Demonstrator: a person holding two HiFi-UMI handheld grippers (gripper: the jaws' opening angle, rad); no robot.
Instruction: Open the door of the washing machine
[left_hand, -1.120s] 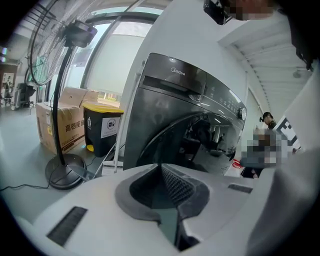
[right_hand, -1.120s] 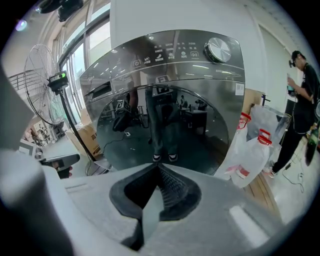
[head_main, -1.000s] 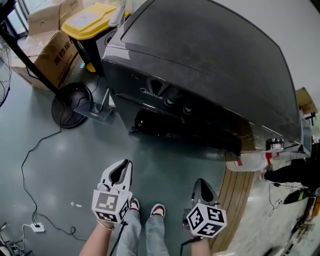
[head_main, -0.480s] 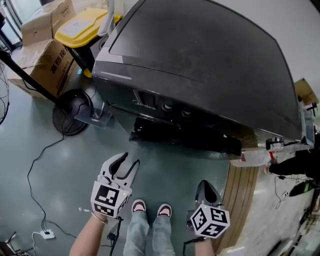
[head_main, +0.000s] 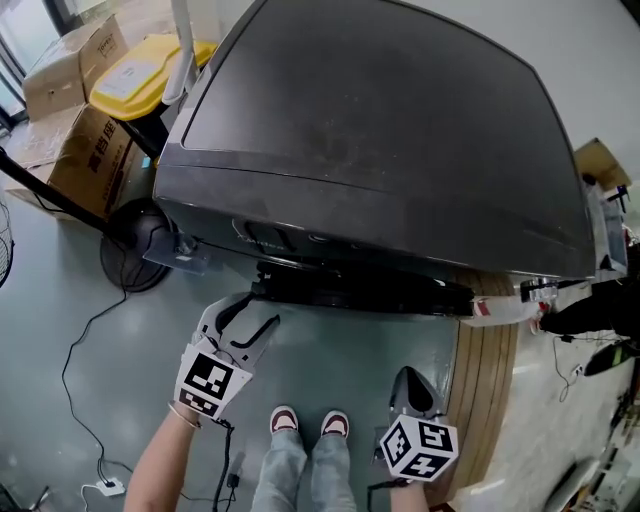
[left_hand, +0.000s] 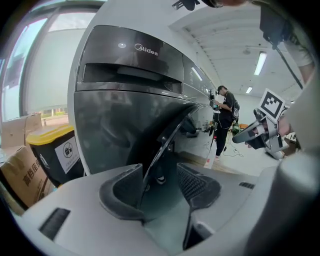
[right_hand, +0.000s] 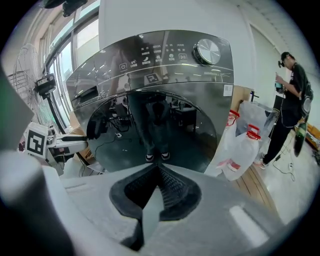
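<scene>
My left gripper, jaws just opened and now spread, sits near the left rim of the door on the washer front; the rim shows in the gap, unpinched. My right gripper, jaws pressed together on nothing, points at the door from farther off. "Midea" reads above the door. Left: yellow-lidded bin, boxes, fan base, cable. Right: white bags, wooden boards. Grey floor
</scene>
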